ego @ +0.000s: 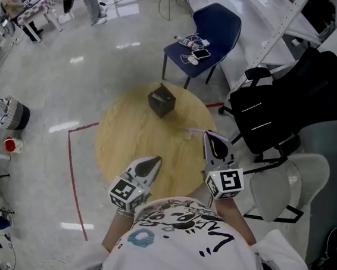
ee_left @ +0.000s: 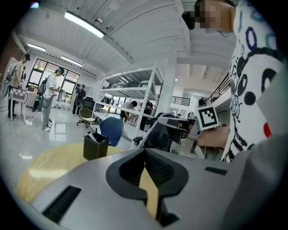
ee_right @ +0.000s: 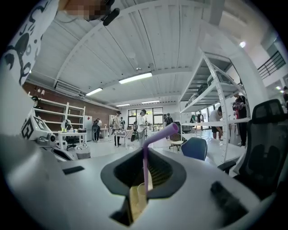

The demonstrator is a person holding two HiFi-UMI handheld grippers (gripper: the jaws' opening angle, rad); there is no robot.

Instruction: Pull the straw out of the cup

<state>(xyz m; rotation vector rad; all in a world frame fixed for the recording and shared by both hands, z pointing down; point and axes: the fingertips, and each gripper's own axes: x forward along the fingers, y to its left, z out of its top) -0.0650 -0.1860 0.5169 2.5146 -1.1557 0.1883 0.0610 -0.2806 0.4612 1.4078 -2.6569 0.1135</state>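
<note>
My right gripper (ego: pixel 206 134) (ee_right: pixel 145 158) is shut on a purple bendy straw (ee_right: pixel 145 166) (ego: pixel 196 130). The straw stands upright between the pads, its bent top pointing right. Below the jaws a clear plastic cup (ee_right: pixel 140 191) (ego: pixel 187 136) stands on the round wooden table (ego: pixel 126 139). The straw's lower end reaches down to the cup's mouth; whether it is still inside I cannot tell. My left gripper (ego: pixel 156 159) (ee_left: pixel 145 155) hovers over the table's near edge, jaws together, holding nothing.
A black box (ego: pixel 161 101) (ee_left: pixel 95 146) with items in it stands at the table's far side. A blue chair (ego: pixel 206 36) carrying phones and cables is beyond it. A black office chair (ego: pixel 291 102) and a white chair (ego: pixel 289 186) crowd the right. Red tape (ego: pixel 72 169) marks the floor.
</note>
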